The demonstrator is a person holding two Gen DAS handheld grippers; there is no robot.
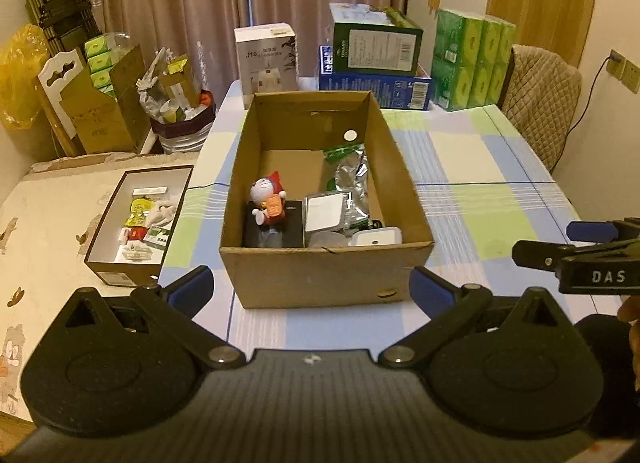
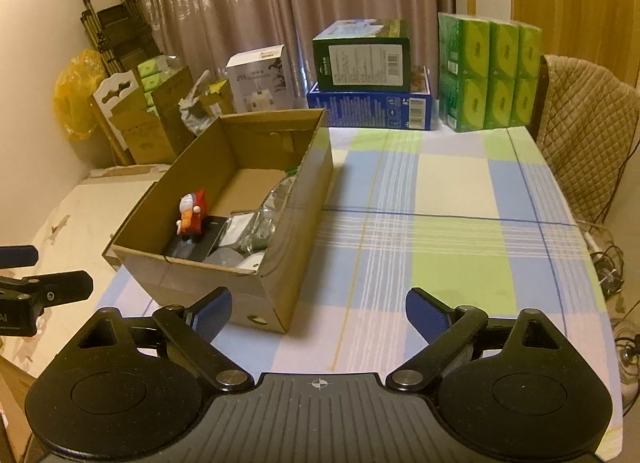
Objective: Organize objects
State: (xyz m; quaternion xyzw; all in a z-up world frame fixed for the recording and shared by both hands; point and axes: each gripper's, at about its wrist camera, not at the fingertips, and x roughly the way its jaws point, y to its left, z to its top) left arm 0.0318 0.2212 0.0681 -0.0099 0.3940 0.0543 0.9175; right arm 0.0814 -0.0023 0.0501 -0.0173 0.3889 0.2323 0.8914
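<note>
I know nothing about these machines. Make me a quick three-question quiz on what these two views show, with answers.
1. True or false: the cardboard box on the checked tablecloth is empty.
2. Which stands on the black item in that box? A) a toy figure with a red hat B) a green tissue pack C) a yellow bag
3. Fill in: both claws are ____ and hold nothing.

Key
1. False; it holds the toy figure, a silver foil bag and other small items.
2. A
3. Open: the left claw and the right claw have pads spread wide apart.
</note>
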